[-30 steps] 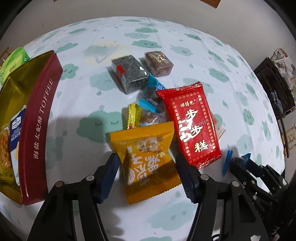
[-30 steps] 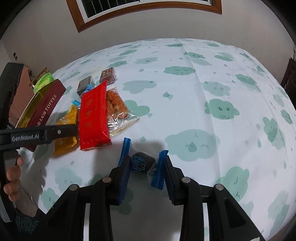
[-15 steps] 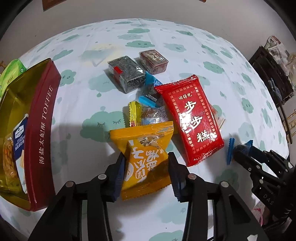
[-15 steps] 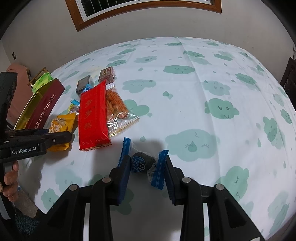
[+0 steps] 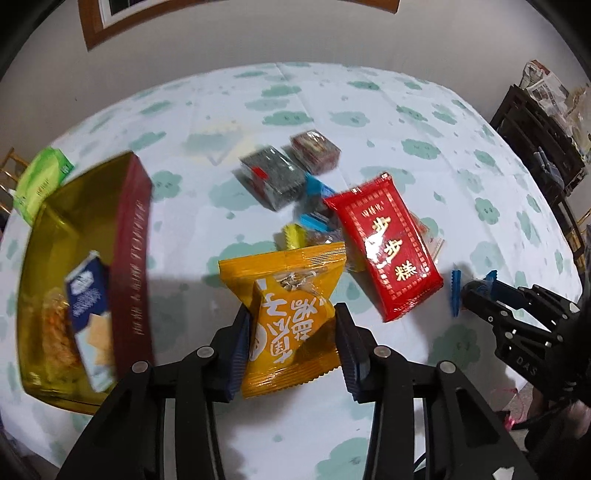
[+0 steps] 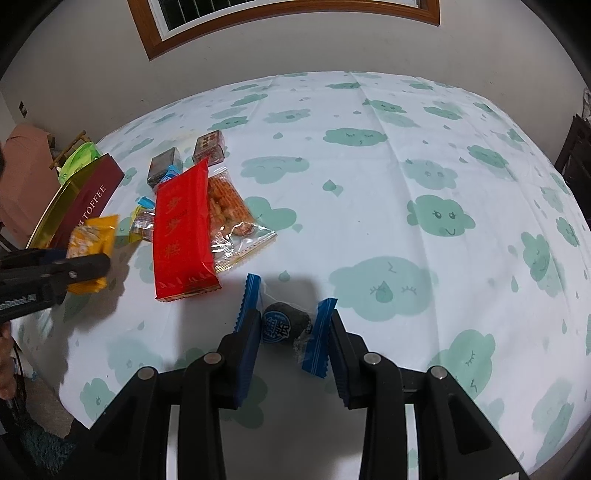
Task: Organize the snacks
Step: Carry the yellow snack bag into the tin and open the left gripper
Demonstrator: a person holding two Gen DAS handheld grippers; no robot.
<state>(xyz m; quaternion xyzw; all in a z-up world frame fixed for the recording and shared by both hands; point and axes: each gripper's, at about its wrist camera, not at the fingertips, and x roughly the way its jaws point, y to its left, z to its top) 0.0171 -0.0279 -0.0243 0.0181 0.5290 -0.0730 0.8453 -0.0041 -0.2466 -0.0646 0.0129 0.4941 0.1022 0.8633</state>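
Note:
My left gripper [image 5: 293, 332] is shut on an orange snack packet [image 5: 291, 314] and holds it above the table; it also shows in the right wrist view [image 6: 90, 251]. My right gripper [image 6: 291, 332] is shut on a blue-wrapped dark round candy [image 6: 286, 323], also seen in the left wrist view [image 5: 476, 286]. A red and gold toffee tin [image 5: 85, 269] stands open at the left with a blue cracker pack [image 5: 88, 306] inside. A red packet [image 5: 384, 243], a clear cracker bag [image 6: 231, 210], two small boxed snacks [image 5: 273, 177] and small wrapped candies [image 5: 314, 221] lie on the table.
A cloud-print tablecloth [image 6: 406, 184] covers the table. A green packet [image 5: 42, 181] lies behind the tin. A dark shelf [image 5: 543, 140] stands at the far right. A wall with a wood-framed window [image 6: 280, 18] is beyond the table.
My left gripper has closed on the orange packet and lifted it off the table, tilting upward. My right gripper stays shut on the blue-wrapped candy, barely moving.

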